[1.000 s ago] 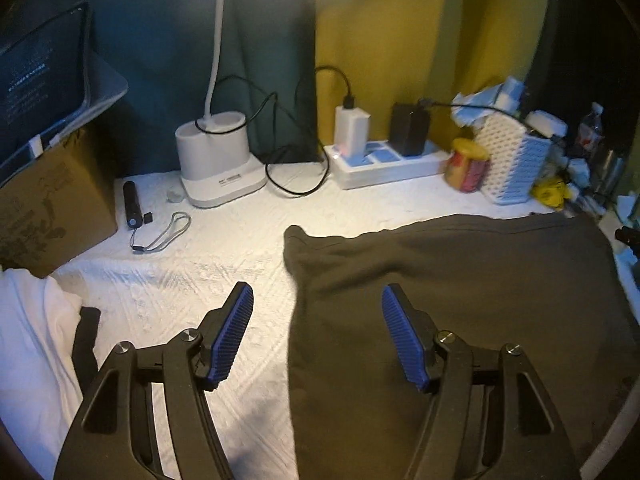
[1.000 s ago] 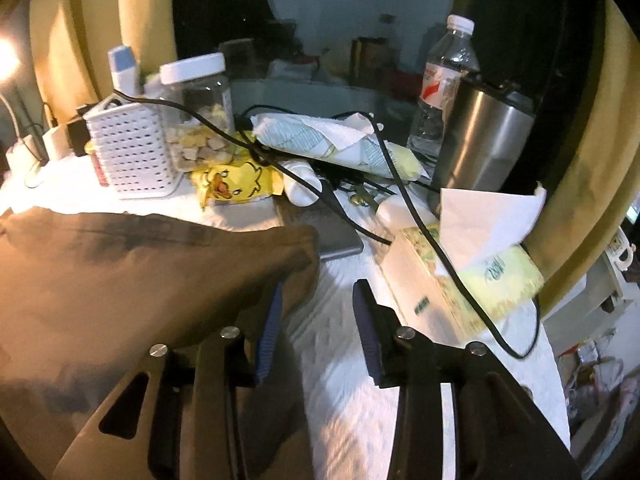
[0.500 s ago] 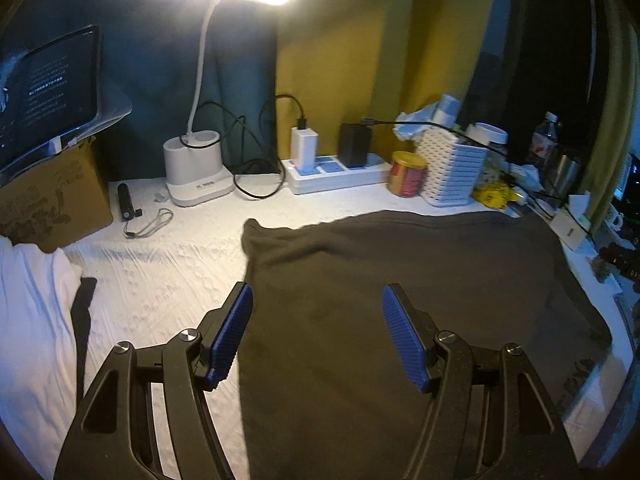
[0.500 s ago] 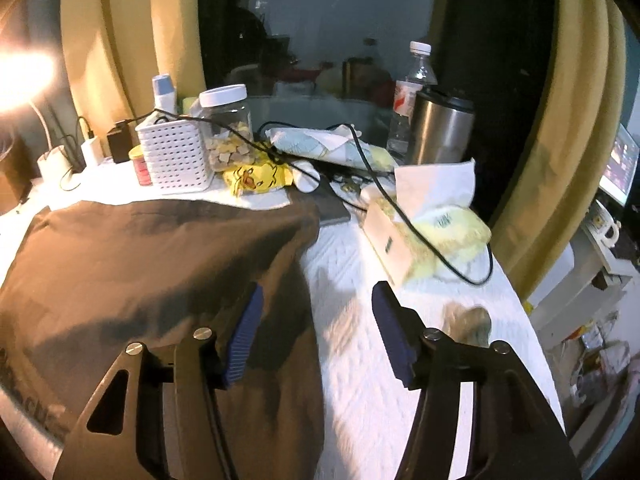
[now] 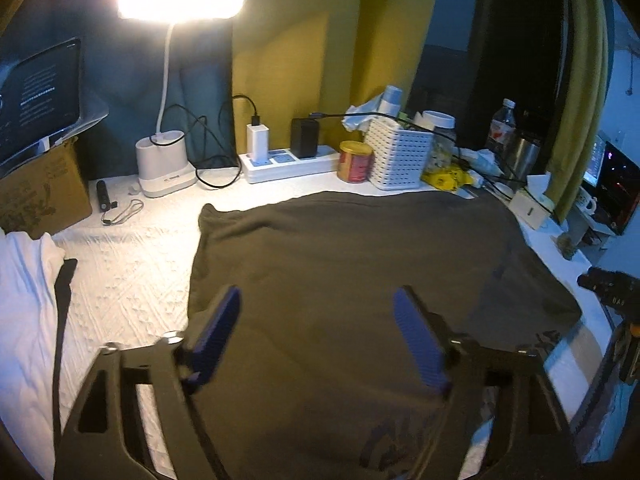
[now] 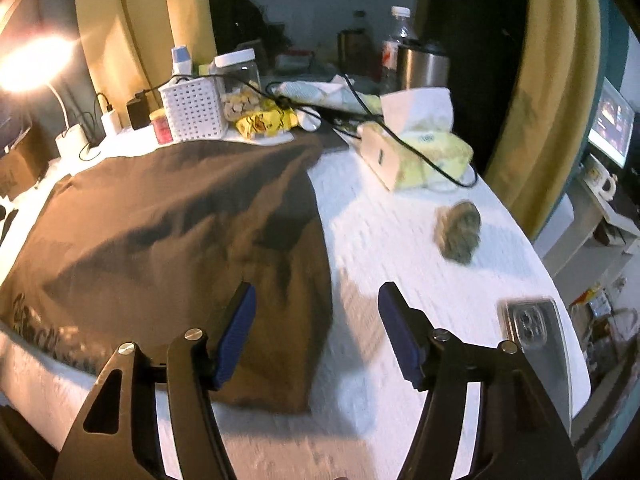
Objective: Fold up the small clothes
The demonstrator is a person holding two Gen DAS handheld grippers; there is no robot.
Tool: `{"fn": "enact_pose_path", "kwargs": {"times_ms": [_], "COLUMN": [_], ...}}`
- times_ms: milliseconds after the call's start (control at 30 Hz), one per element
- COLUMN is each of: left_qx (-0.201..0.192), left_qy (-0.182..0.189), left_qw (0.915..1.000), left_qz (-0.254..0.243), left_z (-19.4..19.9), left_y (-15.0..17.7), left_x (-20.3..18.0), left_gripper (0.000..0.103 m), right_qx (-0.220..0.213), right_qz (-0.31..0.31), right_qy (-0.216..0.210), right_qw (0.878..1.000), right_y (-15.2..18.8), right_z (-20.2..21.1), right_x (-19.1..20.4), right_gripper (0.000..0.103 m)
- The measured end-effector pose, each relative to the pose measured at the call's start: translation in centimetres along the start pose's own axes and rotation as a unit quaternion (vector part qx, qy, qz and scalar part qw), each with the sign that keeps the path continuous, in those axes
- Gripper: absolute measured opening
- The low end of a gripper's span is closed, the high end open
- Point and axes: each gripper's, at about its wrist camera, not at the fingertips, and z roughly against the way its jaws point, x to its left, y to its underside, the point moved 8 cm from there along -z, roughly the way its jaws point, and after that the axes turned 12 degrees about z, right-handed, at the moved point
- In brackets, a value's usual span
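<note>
A dark olive-brown garment [image 5: 352, 264] lies spread flat on the white textured table cover [image 5: 132, 276]; it also shows in the right wrist view [image 6: 168, 224], with dark print near its front edge. My left gripper [image 5: 316, 332] is open and empty, held above the garment's near part. My right gripper [image 6: 316, 332] is open and empty, above the garment's right edge and the bare cover. A white garment [image 5: 24, 288] with a dark strip lies at the far left.
A lit desk lamp [image 5: 164, 160], power strip [image 5: 288, 164], red tin [image 5: 354, 162] and white basket [image 5: 398, 158] line the back. A cardboard box [image 5: 40, 196] stands left. A tissue box [image 6: 416, 156], small grey-green lump [image 6: 460, 232] and phone [image 6: 536, 332] lie right.
Both grippers have pulled back and risen away from the garment's far edge. The right gripper's jaws have widened. The garment now lies spread flat.
</note>
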Motion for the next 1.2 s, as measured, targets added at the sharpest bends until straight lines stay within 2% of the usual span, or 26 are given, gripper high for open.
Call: {"fn": "enact_pose_path", "kwargs": {"times_ms": [200,433,567,600,667,767,1000,1200], "left_qx": [0.009,0.022,0.019,0.019,0.019,0.02,0.025,0.031], "left_qy": [0.01,0.013,0.01,0.01,0.01,0.007,-0.007,-0.017], "left_qw": [0.9999,0.9996,0.9996,0.9996,0.9995,0.9995,0.999,0.9984], "left_qz": [0.005,0.009,0.016,0.018,0.022,0.024,0.037,0.044], "left_z": [0.6,0.5,0.6,0.6,0.5,0.2,-0.9,-2.0], "left_y": [1.6,2.9,2.8,2.7,2.6,2.5,1.8,1.0], "left_x": [-0.5,0.0,0.7,1.0,1.4,1.9,3.9,5.2], "left_gripper": [0.087,0.087,0.087,0.087,0.087,0.087,0.087,0.087], "right_qx": [0.017,0.041,0.051,0.05,0.046,0.034,0.012,0.006], "right_qz": [0.008,-0.012,-0.032,-0.035,-0.038,-0.058,-0.121,-0.135], "right_qy": [-0.025,-0.048,-0.084,-0.09,-0.1,-0.12,-0.139,-0.126], "right_qw": [1.0,0.998,0.995,0.994,0.993,0.991,0.983,0.983], "right_y": [3.1,6.3,7.3,7.2,6.8,5.7,3.1,0.7], "right_z": [1.0,1.4,1.1,1.0,0.9,0.3,-2.0,-4.2], "right_x": [2.6,4.1,5.7,6.1,7.1,8.0,7.1,6.5], "right_gripper": [0.067,0.068,0.069,0.076,0.083,0.084,0.085,0.085]}}
